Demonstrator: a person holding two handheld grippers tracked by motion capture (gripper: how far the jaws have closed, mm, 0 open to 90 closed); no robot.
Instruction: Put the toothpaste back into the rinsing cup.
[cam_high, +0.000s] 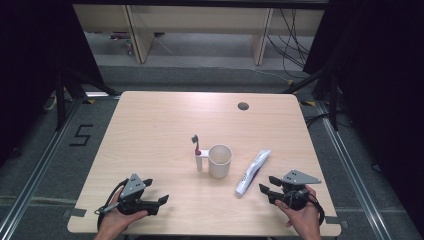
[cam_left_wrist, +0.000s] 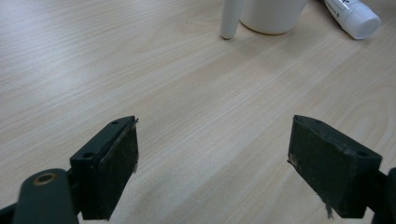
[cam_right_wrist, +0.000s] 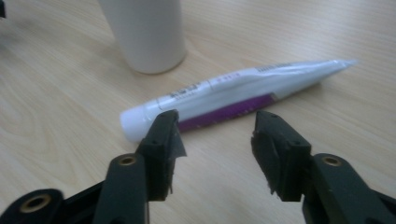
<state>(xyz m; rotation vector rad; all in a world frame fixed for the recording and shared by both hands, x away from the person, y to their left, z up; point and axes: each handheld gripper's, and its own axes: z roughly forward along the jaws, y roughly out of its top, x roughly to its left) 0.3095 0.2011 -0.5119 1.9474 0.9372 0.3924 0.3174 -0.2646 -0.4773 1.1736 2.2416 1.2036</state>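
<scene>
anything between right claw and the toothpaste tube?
Nothing: bare table lies between the right claw and the tube, seen in the right gripper view.

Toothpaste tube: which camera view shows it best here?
The right gripper view: the toothpaste tube lies full length just beyond the right gripper, white cap to crimped end, with its purple band. The high view shows it whole but small, right of the cup. The left gripper view catches just its cap end.
</scene>
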